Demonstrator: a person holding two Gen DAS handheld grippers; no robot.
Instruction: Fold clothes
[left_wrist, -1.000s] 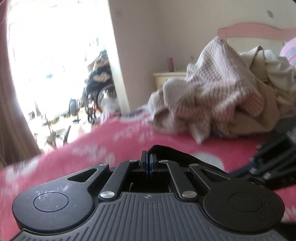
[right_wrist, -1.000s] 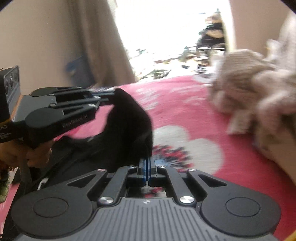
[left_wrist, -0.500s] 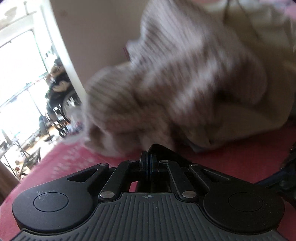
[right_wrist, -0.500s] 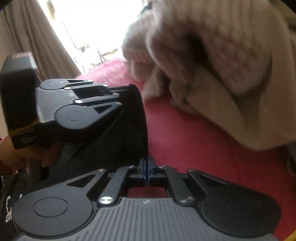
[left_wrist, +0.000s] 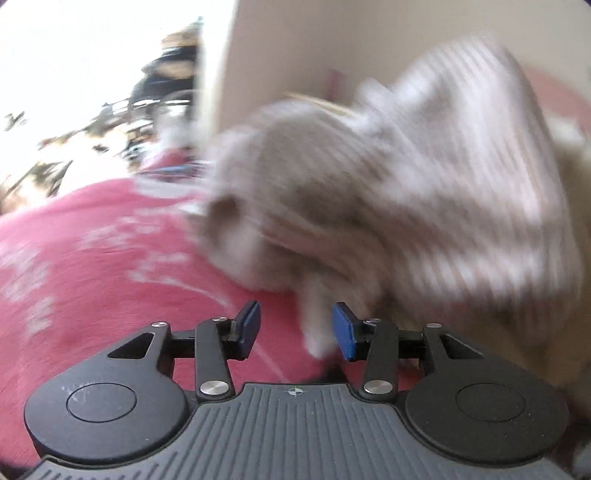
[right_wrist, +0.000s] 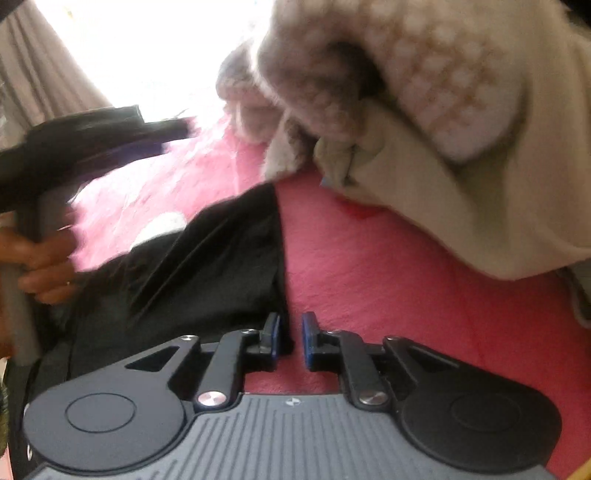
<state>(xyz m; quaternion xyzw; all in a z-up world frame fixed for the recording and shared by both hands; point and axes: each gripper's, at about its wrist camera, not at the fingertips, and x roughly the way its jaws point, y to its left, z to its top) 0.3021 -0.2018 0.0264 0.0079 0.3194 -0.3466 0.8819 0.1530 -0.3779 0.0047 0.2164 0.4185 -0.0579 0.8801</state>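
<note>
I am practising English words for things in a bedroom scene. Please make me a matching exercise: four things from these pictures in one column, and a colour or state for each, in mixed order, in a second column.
Things:
1. black garment
2. knitted sweater
3. bed cover
4. left gripper

Descriptions:
A. pink with pale flowers
B. jaws opening, knit tip hanging between the pads
C. lying flat and dark on the bed
D. beige, piled in a heap

Pairs: 1-C, 2-D, 3-A, 4-B
</note>
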